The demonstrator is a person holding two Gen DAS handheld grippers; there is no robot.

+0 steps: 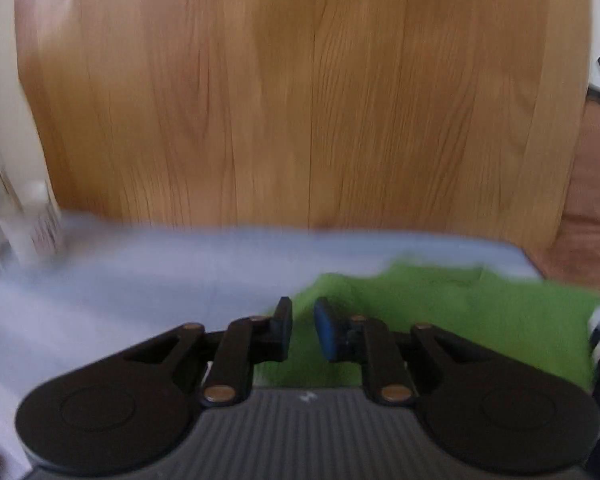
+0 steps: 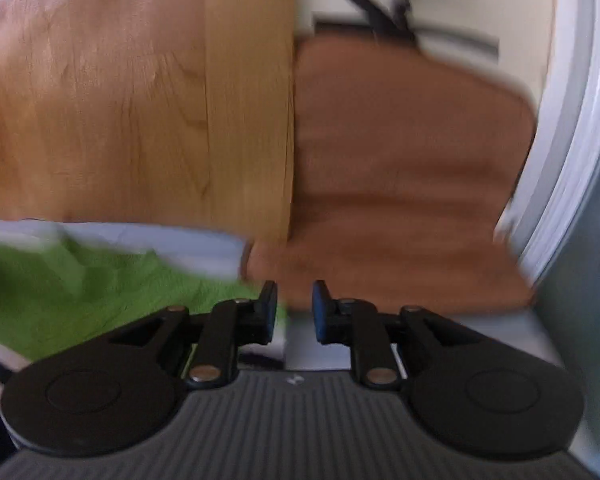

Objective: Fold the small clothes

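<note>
A brown cushion (image 2: pixel 400 168) is shown only at right-wrist centre. Left gripper (image 1: pixel 302 328) and right gripper (image 2: pixel 294 310) are slightly parted, empty, above the green garment (image 1: pixel 440 320).

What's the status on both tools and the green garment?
Left tool open, empty, over crumpled green cloth garment. Right tool open, empty, at its edge. Nothing in the way.

wooden table (image 1: pixel 300 100) | brown cushion (image 2: pixel 400 168) | pale blue sheet (image 1: pixel 140 272)
</note>
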